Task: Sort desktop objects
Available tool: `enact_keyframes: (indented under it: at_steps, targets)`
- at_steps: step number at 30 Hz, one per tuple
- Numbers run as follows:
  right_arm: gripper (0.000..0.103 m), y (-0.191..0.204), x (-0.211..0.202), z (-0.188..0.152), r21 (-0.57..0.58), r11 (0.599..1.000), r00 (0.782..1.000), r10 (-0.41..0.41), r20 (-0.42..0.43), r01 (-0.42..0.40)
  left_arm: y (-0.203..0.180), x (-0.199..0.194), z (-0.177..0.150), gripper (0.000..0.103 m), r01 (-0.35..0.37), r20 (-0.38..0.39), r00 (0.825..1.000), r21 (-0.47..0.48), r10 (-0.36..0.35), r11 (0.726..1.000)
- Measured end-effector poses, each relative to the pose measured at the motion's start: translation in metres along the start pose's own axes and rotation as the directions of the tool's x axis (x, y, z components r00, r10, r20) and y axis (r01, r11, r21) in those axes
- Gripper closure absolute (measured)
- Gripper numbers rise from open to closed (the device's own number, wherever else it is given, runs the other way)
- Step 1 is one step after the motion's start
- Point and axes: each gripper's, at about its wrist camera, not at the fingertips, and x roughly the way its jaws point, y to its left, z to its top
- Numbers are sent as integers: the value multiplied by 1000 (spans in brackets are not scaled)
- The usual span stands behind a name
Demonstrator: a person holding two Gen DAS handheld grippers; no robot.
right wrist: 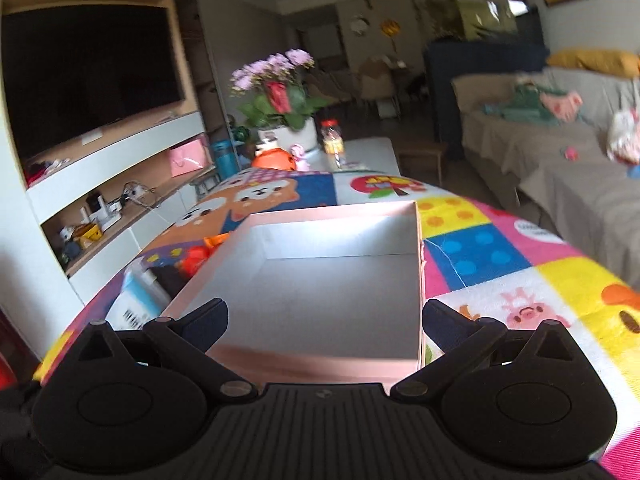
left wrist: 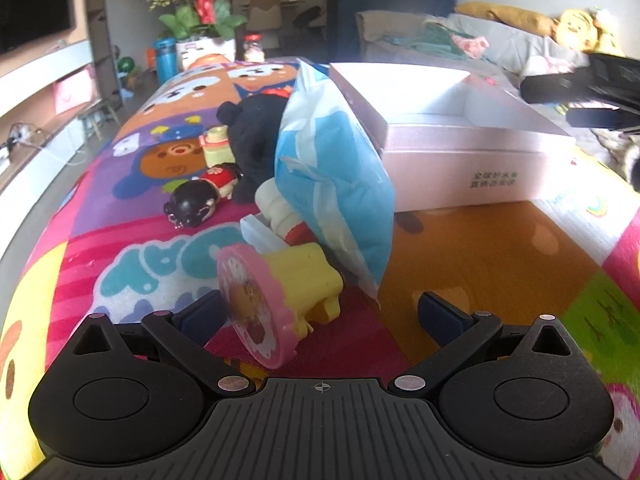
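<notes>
The table point(left wrist: 480, 248), spread with a bright cartoon-print cloth, carried an open pink box point(left wrist: 460, 148) whose white inside showed nothing in it in either view. Against the box's left side leaned a blue-and-white soft packet point(left wrist: 332, 184), tilted, with a black plush toy point(left wrist: 256, 140) behind it. In front of the packet lay a yellow toy with a pink round face point(left wrist: 276, 292) on its side, a white and red figure point(left wrist: 280, 208) partly hidden under the packet, a small black-haired doll in red point(left wrist: 200, 196), and a little pale-green stamp-like piece point(left wrist: 216, 146) beside the plush.

The left gripper point(left wrist: 320, 312) was held low and nearly level over the table, pointing along it toward the pile. Its jaws stood wide apart and held nothing; the pink-faced toy lay between them, close by the left finger, though contact could not be made out.

The right gripper point(right wrist: 324, 320) hung above the box's near edge, tipped downward to look into it. Its jaws were likewise wide apart and empty, straddling the near wall of the box point(right wrist: 336, 280). In the left view it appeared as a dark blurred shape point(left wrist: 592, 96) above the box's far right side.
</notes>
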Motion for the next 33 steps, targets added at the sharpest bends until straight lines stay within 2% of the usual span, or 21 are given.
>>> enact_keyframes:
  at_steps: [3,5,6,8,10,13,15,18,20,21,22,23,25,28,31,33]
  targets:
    - [0,5,-24,-18,0,1000,998,0,59,0,10,-7,-1,0,21,28,999,-52,-20,998]
    - [0,7,-34,-29,28,1000,995,-14,95,12,16,-17,-2,0,6,78,997,-84,0,996]
    - [0,9,-34,-32,24,1000,998,-8,70,7,17,-21,-3,0,-10,100,995,-80,18,997]
    - [0,18,-26,-31,-11,998,998,55,-5,-55,18,-28,-2,0,-45,129,990,-64,53,997]
    - [0,40,-19,-25,-85,991,994,102,-51,-106,21,-35,-1,0,-73,141,987,-55,80,996]
    - [0,90,-11,-13,-251,960,992,126,-6,-123,29,-44,-4,0,-99,156,982,-56,107,994]
    - [1,120,0,-6,-321,938,990,142,21,-128,34,-49,-8,0,-89,150,984,-64,98,994]
    - [26,159,35,10,-369,921,990,138,8,-126,39,-53,-17,0,-51,141,988,-81,62,995]
    - [36,171,56,16,-385,916,992,124,4,-113,42,-57,-21,0,-25,148,988,-97,40,995]
    - [50,174,66,16,-395,913,994,113,-6,-106,45,-59,-22,0,-13,155,987,-103,29,995]
    - [68,175,74,16,-400,910,994,106,-31,-110,47,-62,-24,0,-5,163,986,-109,23,994]
    - [75,173,80,16,-392,911,991,109,-73,-129,49,-64,-25,0,0,170,985,-116,20,993]
    - [78,166,74,13,-347,918,979,156,-128,-192,56,-67,-26,0,13,183,983,-132,11,991]
    - [78,158,35,-6,-374,890,964,221,-146,-261,60,-68,-27,0,44,182,983,-148,-17,988]
    - [78,140,-1,-25,-374,886,959,222,-177,-274,53,-63,-28,0,49,166,986,-130,-27,990]
    - [78,120,-23,-33,-363,904,972,186,-141,-225,46,-61,-28,0,59,157,987,-116,-41,991]
